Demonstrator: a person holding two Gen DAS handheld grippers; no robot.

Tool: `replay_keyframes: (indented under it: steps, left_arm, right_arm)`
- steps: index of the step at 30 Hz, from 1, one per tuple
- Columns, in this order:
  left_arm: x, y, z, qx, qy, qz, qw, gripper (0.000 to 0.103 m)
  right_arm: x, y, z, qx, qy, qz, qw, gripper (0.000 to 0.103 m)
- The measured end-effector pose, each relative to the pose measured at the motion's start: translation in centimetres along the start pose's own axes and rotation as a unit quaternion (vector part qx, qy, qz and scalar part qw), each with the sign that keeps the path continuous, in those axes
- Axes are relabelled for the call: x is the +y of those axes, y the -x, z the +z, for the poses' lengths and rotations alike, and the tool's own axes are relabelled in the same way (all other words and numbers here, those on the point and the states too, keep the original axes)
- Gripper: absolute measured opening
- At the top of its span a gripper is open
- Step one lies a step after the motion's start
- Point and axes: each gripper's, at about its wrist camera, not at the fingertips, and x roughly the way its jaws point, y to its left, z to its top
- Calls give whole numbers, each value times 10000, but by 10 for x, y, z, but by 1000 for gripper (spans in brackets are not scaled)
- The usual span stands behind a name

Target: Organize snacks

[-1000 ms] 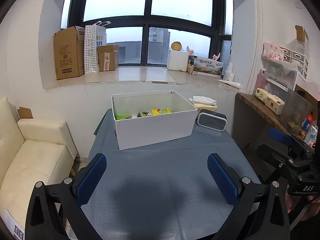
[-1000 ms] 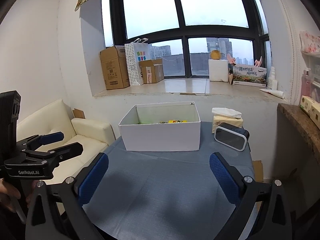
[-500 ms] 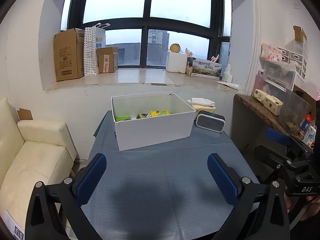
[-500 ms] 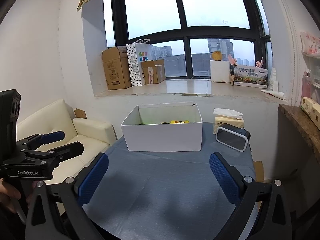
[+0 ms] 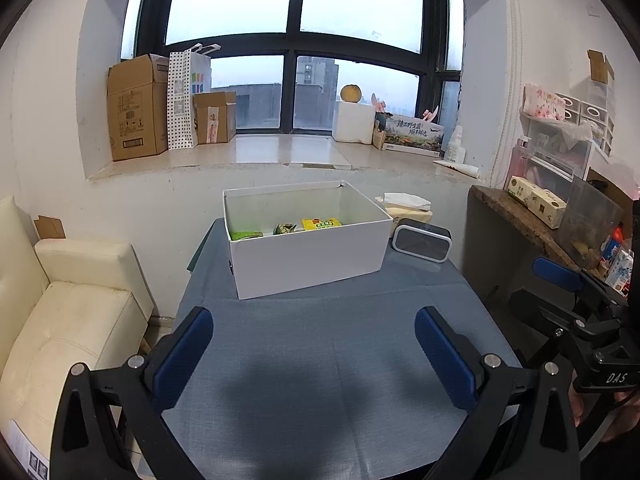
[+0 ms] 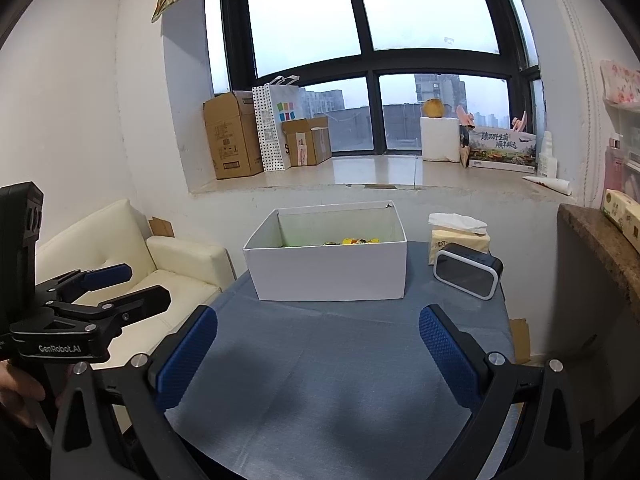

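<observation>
A white open box (image 5: 308, 258) stands at the far side of the blue-grey table (image 5: 320, 360). Inside it lie a yellow snack pack (image 5: 321, 223) and green packs (image 5: 245, 235). The box also shows in the right wrist view (image 6: 328, 272), with snack tops (image 6: 352, 241) just over its rim. My left gripper (image 5: 314, 354) is open and empty, held back over the near part of the table. My right gripper (image 6: 318, 354) is open and empty, likewise short of the box. Each gripper appears at the edge of the other's view.
A black speaker (image 5: 422, 239) and a tissue pack (image 5: 406, 205) sit right of the box. A cream sofa (image 5: 60, 320) stands left of the table. A stone counter (image 5: 532, 224) with clutter is at the right. Cardboard boxes (image 5: 136, 108) line the windowsill.
Both grippers have drawn back and risen slightly, so the box looks a little farther and lower. Both stay open and empty.
</observation>
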Motion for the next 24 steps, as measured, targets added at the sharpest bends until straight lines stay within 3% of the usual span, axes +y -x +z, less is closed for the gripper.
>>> replay_keyframes:
  steps: [24]
  left_arm:
    - [-4, 5, 1, -41, -27, -23, 10000, 103]
  right_arm:
    - [2, 2, -1, -32, -4, 85, 10000, 103]
